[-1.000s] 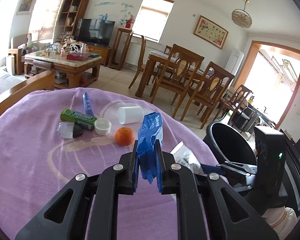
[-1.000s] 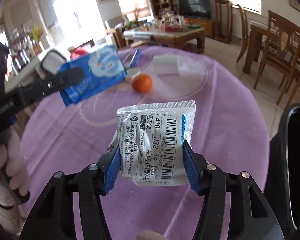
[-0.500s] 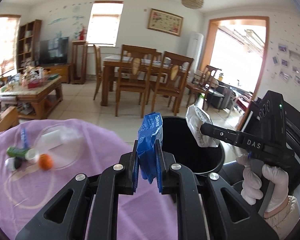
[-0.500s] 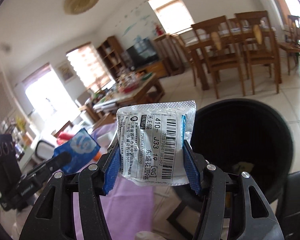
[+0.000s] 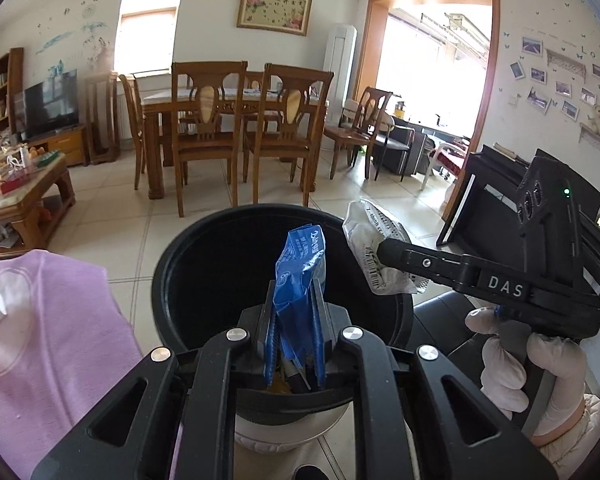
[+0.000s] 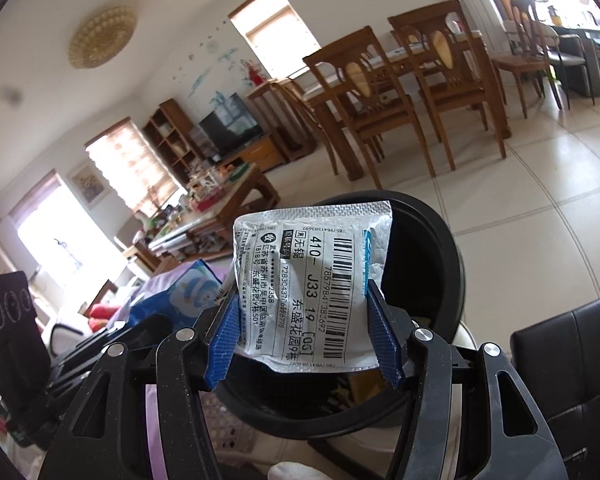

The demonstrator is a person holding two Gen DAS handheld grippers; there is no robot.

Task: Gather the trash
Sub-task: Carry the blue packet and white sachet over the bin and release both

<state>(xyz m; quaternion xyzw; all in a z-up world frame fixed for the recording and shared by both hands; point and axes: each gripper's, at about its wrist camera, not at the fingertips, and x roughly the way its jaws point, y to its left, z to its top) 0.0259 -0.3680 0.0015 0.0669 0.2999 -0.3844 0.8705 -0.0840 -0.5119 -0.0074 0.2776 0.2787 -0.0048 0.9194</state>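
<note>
Both fingers (image 5: 294, 320) now clamp wrappers (image 5: 298, 276) over the bin (image 5: 172, 280).

A crumpled blue plastic wrapper (image 5: 298, 276) is standing upright over the round black trash bin (image 5: 180, 280). A silver barcoded foil pouch (image 6: 312, 292) is hanging above its rim.

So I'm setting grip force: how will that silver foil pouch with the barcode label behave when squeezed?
The silver foil pouch looks thin and crinkled, so probably floppy and light. It bows between the right gripper's blue pads, so it likely yields. The glossy film may be slippery.
</note>
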